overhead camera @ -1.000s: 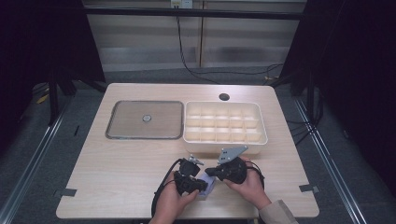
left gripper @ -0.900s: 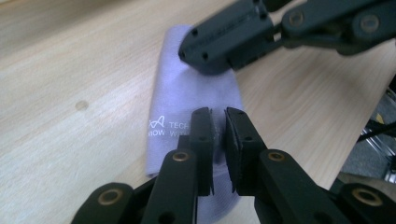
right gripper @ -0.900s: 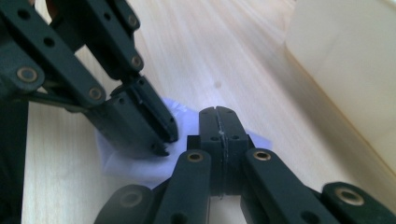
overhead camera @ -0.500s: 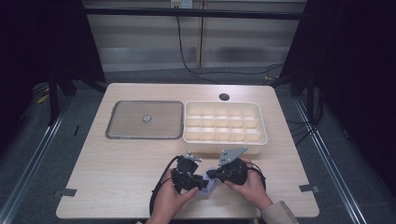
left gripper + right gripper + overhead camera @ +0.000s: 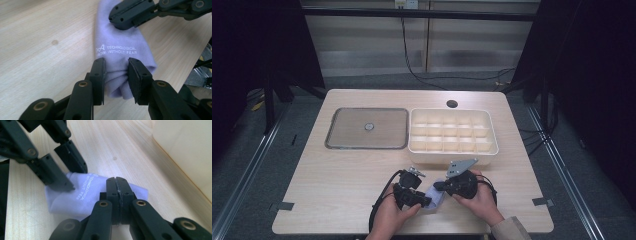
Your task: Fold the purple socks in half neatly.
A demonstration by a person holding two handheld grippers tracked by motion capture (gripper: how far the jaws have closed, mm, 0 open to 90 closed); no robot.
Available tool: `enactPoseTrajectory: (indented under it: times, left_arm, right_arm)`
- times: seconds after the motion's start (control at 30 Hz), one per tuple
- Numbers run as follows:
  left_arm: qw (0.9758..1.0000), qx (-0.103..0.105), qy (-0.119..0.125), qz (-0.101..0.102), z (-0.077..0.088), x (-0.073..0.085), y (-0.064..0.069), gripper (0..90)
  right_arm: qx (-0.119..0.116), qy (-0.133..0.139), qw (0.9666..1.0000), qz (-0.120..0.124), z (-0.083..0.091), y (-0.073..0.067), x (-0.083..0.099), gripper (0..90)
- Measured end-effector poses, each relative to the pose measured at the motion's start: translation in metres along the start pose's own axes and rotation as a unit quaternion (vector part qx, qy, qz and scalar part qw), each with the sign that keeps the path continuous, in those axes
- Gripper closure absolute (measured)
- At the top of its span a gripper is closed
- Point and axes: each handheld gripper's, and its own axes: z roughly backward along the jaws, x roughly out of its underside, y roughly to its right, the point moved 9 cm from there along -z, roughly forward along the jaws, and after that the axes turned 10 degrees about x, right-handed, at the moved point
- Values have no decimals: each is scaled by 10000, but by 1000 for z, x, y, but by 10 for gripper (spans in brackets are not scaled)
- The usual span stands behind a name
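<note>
We've got the right gripper (image 5: 117, 185) clenched on the lilac cloth (image 5: 120, 50); left gripper (image 5: 116, 75) jaws just opened, straddling its bunched end, pads apparently still touching, on the surface (image 5: 342, 175).

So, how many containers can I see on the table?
2. A flat metal tray lies at the back left of the table, and a white box with many small compartments sits directly to its right. Nothing looks hidden.
</note>
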Motion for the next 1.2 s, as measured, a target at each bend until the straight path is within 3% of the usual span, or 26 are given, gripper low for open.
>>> enactPoseTrajectory:
  times: [0.1,0.53,0.7,0.93,1.07,1.2]
  left_arm:
    - [9998,146,-44,-110,-6,-1,9,648]
    - [9988,463,41,-164,-15,-9,20,597]
    - [9987,444,34,-236,-6,-5,17,556]
    - [9989,263,280,-258,11,-13,7,578]
    - [9991,281,67,-316,3,-12,4,664]
    - [9982,445,-101,-388,-11,-12,13,681]
  right_arm:
    - [52,6,10000,-52,1,3,1,878]
    - [354,78,9983,-451,15,19,10,759]
    - [419,98,9969,-654,22,24,16,665]
    - [507,177,9947,-882,30,28,19,609]
    - [522,175,9940,-944,30,29,21,575]
    - [578,191,9931,-999,34,31,23,542]
